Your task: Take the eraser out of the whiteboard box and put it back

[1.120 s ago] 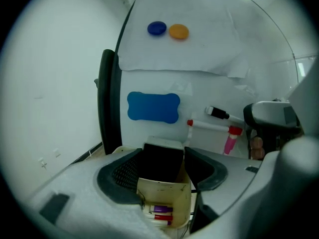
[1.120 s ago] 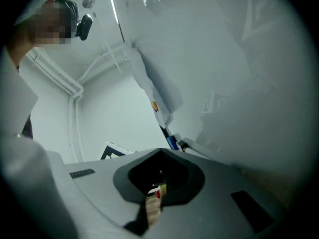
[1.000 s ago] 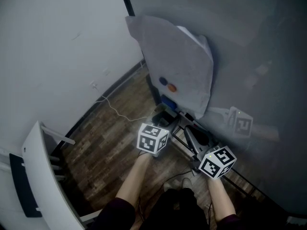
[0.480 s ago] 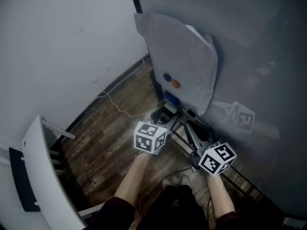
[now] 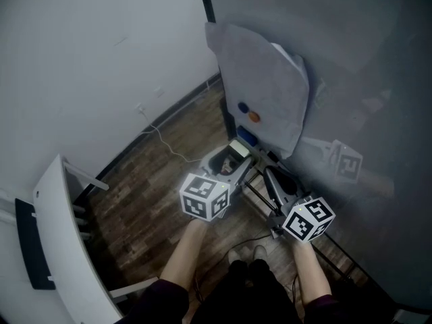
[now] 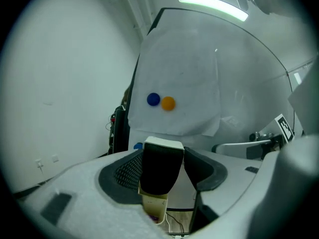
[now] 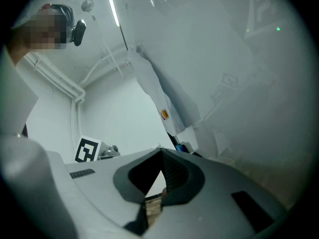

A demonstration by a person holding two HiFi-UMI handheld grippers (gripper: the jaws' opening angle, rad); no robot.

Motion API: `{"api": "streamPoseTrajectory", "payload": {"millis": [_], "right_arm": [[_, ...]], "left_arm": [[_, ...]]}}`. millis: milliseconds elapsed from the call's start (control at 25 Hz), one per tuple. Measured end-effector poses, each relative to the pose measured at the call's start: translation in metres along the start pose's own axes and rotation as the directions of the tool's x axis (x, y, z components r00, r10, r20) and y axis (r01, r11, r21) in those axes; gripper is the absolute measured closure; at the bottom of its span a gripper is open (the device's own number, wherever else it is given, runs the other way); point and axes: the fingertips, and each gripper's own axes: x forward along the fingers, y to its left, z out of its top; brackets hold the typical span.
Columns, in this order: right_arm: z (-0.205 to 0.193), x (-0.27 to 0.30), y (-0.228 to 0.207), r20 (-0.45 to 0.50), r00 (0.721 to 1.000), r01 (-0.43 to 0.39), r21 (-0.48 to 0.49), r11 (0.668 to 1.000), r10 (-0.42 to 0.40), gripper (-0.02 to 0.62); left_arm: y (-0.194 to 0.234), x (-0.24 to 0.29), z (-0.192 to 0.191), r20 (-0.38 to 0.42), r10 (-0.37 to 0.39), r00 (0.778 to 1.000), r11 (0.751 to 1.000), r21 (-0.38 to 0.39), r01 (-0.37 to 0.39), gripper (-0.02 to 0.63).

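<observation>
Floor (image 5: 145, 194): dark wood planks, edged by a dark skirting under the white wall.
Cable (image 5: 162, 142): thin, white, lying loose from the floor's wall edge toward its middle.

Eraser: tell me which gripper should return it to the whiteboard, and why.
Left. The left gripper is shut on the eraser and points at the whiteboard. The right gripper has its jaws together on nothing, so it would probably need a handover first.

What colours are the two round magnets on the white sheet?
One blue magnet and one orange magnet, side by side; clearest in the left gripper view.
</observation>
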Motion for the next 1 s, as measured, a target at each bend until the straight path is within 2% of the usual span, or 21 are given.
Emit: {"api": "streamPoseTrajectory", "payload": {"millis": [240,440,720,1000], "right_arm": [[0.01,0.0,0.012,0.007,1.0,-0.021,-0.032,0.999,0.021,0.592],[0.032,-0.006,0.032,0.033,0.998,-0.045,-0.081,0.996,0.048,0.592],[0.069,-0.017,0.069,0.09,0.99,-0.091,-0.155,0.984,0.106,0.592],[0.102,-0.022,0.109,0.148,0.972,-0.147,-0.218,0.965,0.182,0.592]], "left_arm": [[-0.006,-0.014,0.018,0.047,0.003,0.999,1.0,0.02,-0.004,0.357],[-0.022,-0.04,0.049,0.129,-0.003,0.992,0.999,0.039,-0.002,0.359],[-0.052,-0.087,0.105,0.257,-0.019,0.966,0.991,0.132,-0.015,0.359],[-0.074,-0.126,0.139,0.351,-0.035,0.936,0.979,0.198,-0.038,0.359]]}}
